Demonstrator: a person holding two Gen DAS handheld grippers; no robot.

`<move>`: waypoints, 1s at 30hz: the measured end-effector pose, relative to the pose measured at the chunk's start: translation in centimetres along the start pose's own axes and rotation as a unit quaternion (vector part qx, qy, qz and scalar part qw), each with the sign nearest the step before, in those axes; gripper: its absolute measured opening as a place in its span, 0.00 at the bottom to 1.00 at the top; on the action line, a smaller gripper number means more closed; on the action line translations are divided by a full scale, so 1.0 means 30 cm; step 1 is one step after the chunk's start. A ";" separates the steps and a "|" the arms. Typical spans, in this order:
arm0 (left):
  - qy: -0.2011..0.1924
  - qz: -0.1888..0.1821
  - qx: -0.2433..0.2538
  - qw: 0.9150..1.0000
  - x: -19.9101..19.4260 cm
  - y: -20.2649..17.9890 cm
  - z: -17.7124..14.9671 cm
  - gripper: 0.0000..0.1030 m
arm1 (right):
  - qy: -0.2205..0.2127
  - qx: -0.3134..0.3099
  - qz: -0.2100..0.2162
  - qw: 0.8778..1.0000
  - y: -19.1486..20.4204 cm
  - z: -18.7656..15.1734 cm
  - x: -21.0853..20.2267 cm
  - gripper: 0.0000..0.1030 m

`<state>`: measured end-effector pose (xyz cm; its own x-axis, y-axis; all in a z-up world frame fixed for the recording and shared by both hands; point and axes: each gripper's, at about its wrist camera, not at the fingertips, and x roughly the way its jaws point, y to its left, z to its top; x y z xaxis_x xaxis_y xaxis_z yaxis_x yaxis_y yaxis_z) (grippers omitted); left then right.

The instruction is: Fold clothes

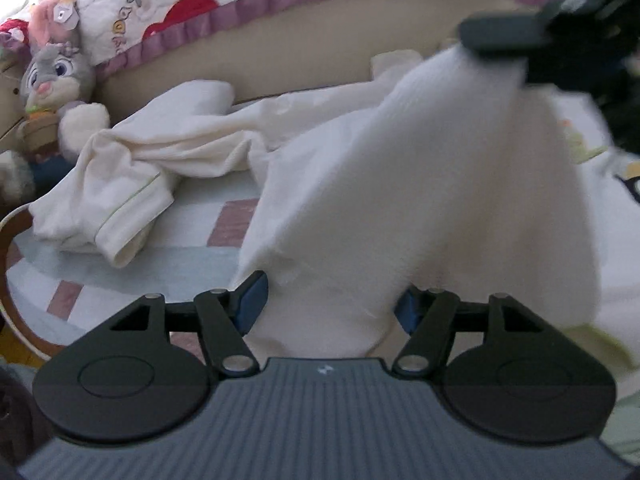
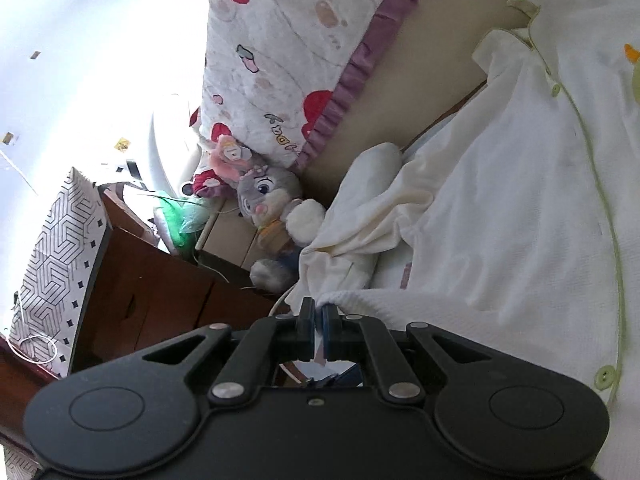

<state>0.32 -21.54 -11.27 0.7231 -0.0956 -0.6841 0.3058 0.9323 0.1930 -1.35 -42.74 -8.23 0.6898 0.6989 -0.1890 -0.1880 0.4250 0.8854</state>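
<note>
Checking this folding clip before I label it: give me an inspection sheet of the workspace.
Surface: bed sheet with pale blue and pink blocks.
Job's things: white garment lifted; cream garment crumpled beside it.
Clutter: plush rabbit at the bed's edge.
Tongs: left tongs apart, garment draped between them; right tongs shut on the white garment's edge.
Cables: thin white cord near the patterned bag.
Surroundings: quilt with purple ruffle, wooden cabinet.
</note>
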 end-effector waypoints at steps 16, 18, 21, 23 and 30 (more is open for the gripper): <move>0.026 0.024 -0.137 0.990 -0.403 0.394 -0.099 0.03 | 0.110 -0.161 -0.257 0.947 0.113 -0.041 0.036 0.11; 0.029 0.022 -0.136 0.990 -0.420 0.397 -0.133 0.03 | 0.157 -0.180 -0.303 0.922 0.128 -0.057 0.019 0.13; 0.006 0.030 -0.128 0.991 -0.452 0.385 -0.130 0.02 | 0.193 -0.202 -0.335 0.900 0.143 -0.036 -0.077 0.44; -0.014 0.035 -0.138 0.990 -0.487 0.395 -0.117 0.02 | 0.206 -0.236 -0.346 0.884 0.175 0.004 -0.152 0.46; 0.129 0.063 -0.165 0.976 -0.323 0.445 -0.179 0.06 | 0.263 -0.254 -0.389 0.846 0.166 0.107 -0.363 0.53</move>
<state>-5.93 -6.30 -5.83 0.5485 0.0777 -0.8326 -0.0220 0.9967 0.0785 -7.56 -50.08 -0.41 0.3608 0.1973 -0.9115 -0.1892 0.9725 0.1357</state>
